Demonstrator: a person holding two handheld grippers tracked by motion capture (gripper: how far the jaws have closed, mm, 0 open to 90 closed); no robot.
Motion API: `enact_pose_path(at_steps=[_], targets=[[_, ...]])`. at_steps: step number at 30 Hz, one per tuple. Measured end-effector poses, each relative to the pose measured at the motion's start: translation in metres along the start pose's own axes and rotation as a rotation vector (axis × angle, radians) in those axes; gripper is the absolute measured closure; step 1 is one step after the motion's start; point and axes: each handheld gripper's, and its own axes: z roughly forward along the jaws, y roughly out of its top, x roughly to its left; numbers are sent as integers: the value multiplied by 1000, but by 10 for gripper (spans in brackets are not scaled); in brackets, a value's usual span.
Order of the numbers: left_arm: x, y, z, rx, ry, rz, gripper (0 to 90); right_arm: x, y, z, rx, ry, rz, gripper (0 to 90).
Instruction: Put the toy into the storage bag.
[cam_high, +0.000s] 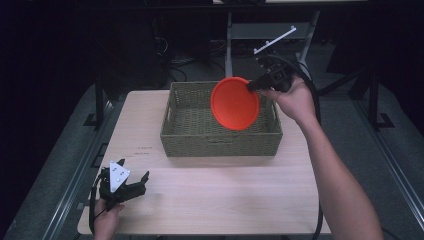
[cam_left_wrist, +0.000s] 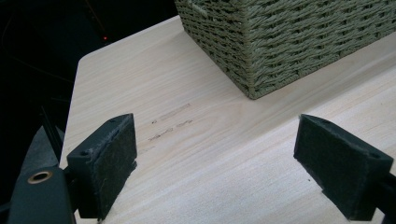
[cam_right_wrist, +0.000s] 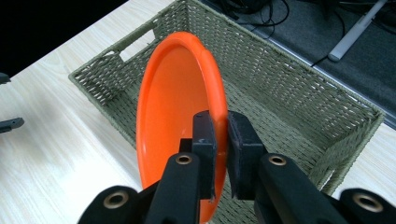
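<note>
Both grippers are black, the left gripper with a grey three-cornered plate on top, the right gripper with fuzzy flat pads, brass-ringed screws and a black cable.

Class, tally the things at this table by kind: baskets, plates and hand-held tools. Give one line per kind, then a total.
Woven basket: 1
Orange plate: 1
Hand-held tools: 2, the left tool open over the table, the right tool shut on the plate's rim
Total: 4
</note>
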Motion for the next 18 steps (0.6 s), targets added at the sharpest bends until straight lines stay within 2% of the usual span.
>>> enact_pose_path(at_steps=[18], targets=[[1,0,0,-7,2,-5,127,-24,-2,24,23,-42,71,825]])
